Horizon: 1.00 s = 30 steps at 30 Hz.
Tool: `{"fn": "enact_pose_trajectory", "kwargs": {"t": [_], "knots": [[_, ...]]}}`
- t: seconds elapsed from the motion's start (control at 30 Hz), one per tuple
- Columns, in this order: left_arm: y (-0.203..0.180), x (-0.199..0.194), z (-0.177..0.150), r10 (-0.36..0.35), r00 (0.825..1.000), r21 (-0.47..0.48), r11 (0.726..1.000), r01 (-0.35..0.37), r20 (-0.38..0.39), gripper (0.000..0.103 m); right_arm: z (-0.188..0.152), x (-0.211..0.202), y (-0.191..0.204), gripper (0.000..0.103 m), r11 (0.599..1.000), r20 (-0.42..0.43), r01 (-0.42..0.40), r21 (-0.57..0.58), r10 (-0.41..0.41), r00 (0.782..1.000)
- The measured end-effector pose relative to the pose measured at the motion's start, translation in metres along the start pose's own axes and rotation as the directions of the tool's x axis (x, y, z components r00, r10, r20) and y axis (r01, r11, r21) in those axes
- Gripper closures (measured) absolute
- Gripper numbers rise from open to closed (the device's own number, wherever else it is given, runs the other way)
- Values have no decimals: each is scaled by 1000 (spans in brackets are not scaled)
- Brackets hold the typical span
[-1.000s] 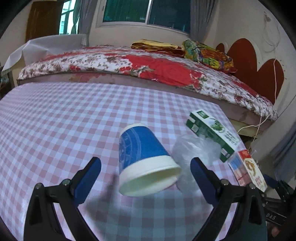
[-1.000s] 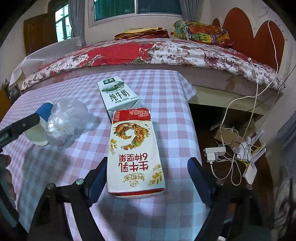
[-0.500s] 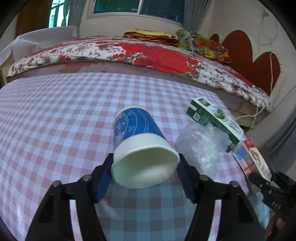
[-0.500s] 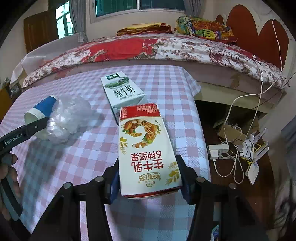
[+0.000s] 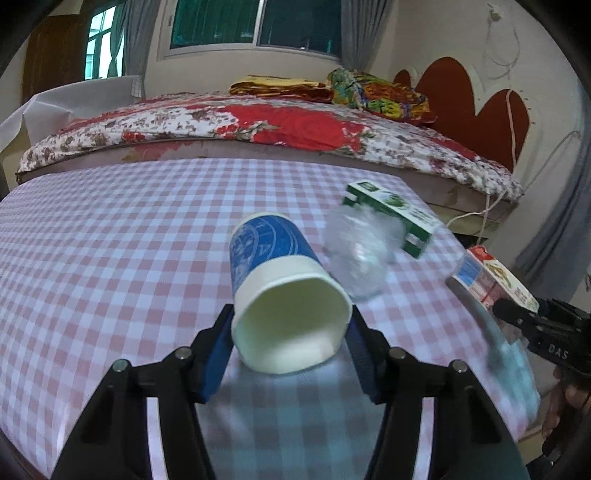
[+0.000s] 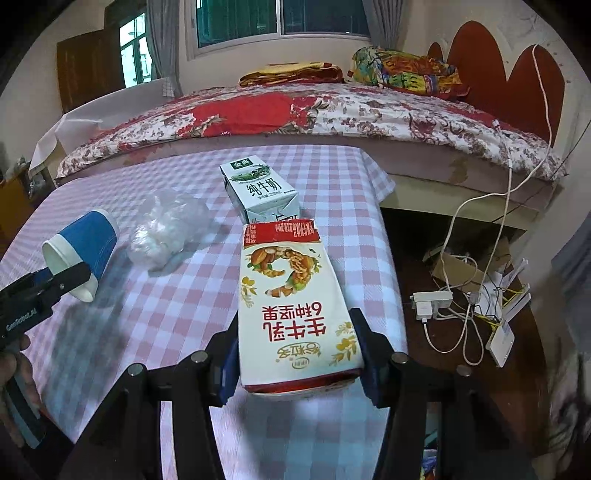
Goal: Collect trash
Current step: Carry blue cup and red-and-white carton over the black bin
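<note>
1. Both jaws have just been closing: our left gripper (image 5: 291,345) now pinches the paper cup (image 5: 284,299), our right gripper (image 6: 297,363) the red carton (image 6: 293,306), near the desk's (image 6: 173,306) right edge.
2. We lift gently, without crushing the cup.

A table under a pink-and-white checked cloth (image 6: 173,317) fills the near ground, and behind it at twelve o'clock runs a bed with a red floral cover (image 6: 325,110), folded yellow-and-red bedding (image 6: 291,74) and a bright patterned pillow (image 6: 406,70) lying toward its far side near the scalloped red headboard (image 6: 517,66) at two o'clock. A window with grey curtains (image 5: 255,26) is set in the far wall at twelve o'clock, and at ten o'clock stands a brown wooden door (image 6: 85,66). On the floor at three o'clock in the right wrist view lie a white power strip (image 6: 432,301) and tangled white cables (image 6: 476,236), one cable climbing to the headboard
</note>
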State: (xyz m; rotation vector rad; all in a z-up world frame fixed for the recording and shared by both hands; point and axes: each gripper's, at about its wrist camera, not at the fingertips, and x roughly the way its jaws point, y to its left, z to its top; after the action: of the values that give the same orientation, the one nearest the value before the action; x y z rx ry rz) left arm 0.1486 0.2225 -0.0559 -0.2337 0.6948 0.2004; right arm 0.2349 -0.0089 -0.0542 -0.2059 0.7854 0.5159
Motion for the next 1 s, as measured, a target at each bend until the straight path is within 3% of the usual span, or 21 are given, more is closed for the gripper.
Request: {"fn": "enact_pose_trajectory", "kwargs": {"t": [0.47, 1.0], "knots": [[-70, -51, -26, -117, 993, 109, 987, 115, 16, 44, -43, -76, -30, 48, 998, 51, 51, 42, -54, 997], [-150, -65, -41, -252, 967, 233, 940, 251, -25, 44, -90, -136, -82, 48, 984, 74, 148, 98, -155, 985]]}}
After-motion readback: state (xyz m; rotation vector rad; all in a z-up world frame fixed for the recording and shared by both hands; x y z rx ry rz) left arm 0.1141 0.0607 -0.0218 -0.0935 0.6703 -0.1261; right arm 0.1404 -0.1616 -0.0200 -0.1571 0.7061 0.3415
